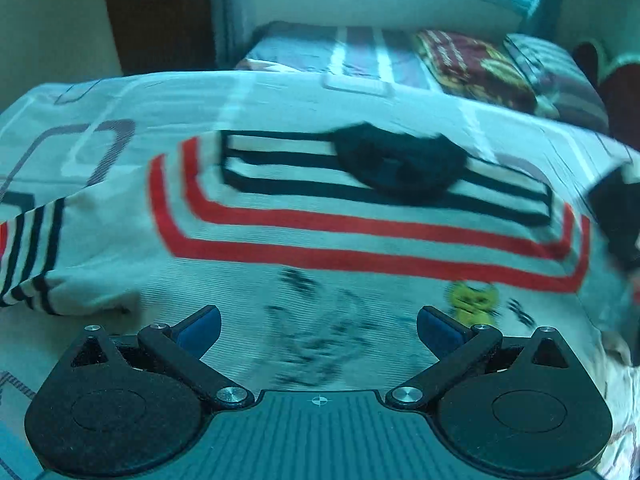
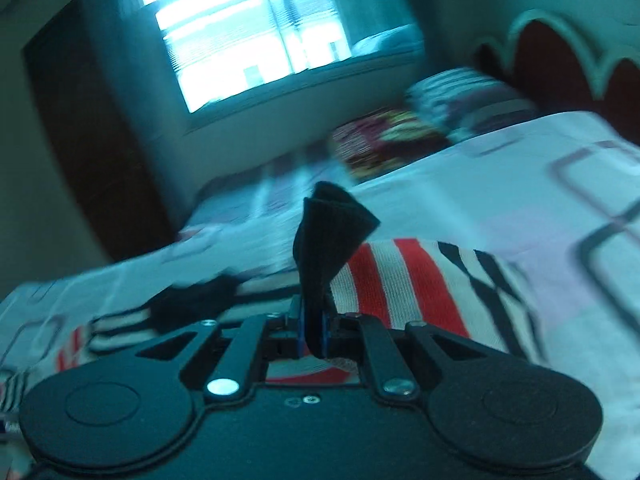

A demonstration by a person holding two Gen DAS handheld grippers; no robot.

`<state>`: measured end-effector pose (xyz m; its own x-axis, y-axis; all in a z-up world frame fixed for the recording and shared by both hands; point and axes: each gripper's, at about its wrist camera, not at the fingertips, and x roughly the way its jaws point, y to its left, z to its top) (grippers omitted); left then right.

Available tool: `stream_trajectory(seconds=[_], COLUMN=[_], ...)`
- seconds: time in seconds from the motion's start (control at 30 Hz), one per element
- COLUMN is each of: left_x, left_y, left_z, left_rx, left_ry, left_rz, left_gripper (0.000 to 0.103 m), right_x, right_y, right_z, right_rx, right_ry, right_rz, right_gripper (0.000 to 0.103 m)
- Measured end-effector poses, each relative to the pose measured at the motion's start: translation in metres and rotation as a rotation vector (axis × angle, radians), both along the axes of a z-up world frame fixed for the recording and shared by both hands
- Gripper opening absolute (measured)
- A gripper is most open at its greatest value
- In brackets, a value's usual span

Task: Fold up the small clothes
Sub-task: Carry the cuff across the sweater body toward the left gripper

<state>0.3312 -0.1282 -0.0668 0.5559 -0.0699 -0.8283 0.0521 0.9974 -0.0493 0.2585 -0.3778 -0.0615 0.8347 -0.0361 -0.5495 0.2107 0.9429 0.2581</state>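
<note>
— While we look along the left gripper (image 1: 319, 330), we find its blue-padded fingers (image 1: 200, 328) spread wide with nothing between them, hovering just above the lower front of the small sweater (image 1: 320, 240).

— Agreed. We see the sweater lying flat on the patterned bedsheet (image 1: 100, 100), its front up. Starting from the left, a sleeve (image 1: 28, 256) with dark stripes lies out over the sheet beside the body; then come the red bands (image 1: 280, 254) framing the chest, the dark stripes inside them, and the black collar (image 1: 400, 164) at the far edge.

— Farther right we make out a small yellow figure (image 1: 474, 300) near the right finger, among blurred dark markings we cannot read.

— At the right edge of that view, a dark blurred shape (image 1: 616, 208) sits by the sweater's side; we cannot tell what it is.

— Turning to the right gripper (image 2: 314, 328), we find its fingers pressed nearly together on a black cuff (image 2: 332, 236), which stands up from between the pads above the sweater's red-and-white striped cloth.

— Behind the bed we see a dark door at the left, a bright window (image 2: 256, 32) in the middle, pillows (image 2: 460, 100) and a red headboard (image 2: 560, 60) at the right, all blurred.
</note>
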Motion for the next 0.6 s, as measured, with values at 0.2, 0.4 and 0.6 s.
stream_trajectory(seconds=[0.2, 0.4, 0.6], left_x=[0.017, 0.026, 0.032], left_y=[0.043, 0.041, 0.009], left_z=[-0.015, -0.029, -0.043], left_rx=[-0.076, -0.202, -0.422], left_ry=[0.042, 0.103, 0.187], left_rz=[0.018, -0.025, -0.088], left_gripper=[0.103, 0.103, 0.103], right_x=[0.051, 0.022, -0.035], right_y=[0.086, 0.092, 0.045], right_z=[-0.043, -0.032, -0.007], right_rx=[0.007, 0.047, 0.004], right_ry=[0.147, 0.137, 0.066], right_rz=[0.159, 0.204, 0.048], right_gripper=[0.026, 0.049, 0.062])
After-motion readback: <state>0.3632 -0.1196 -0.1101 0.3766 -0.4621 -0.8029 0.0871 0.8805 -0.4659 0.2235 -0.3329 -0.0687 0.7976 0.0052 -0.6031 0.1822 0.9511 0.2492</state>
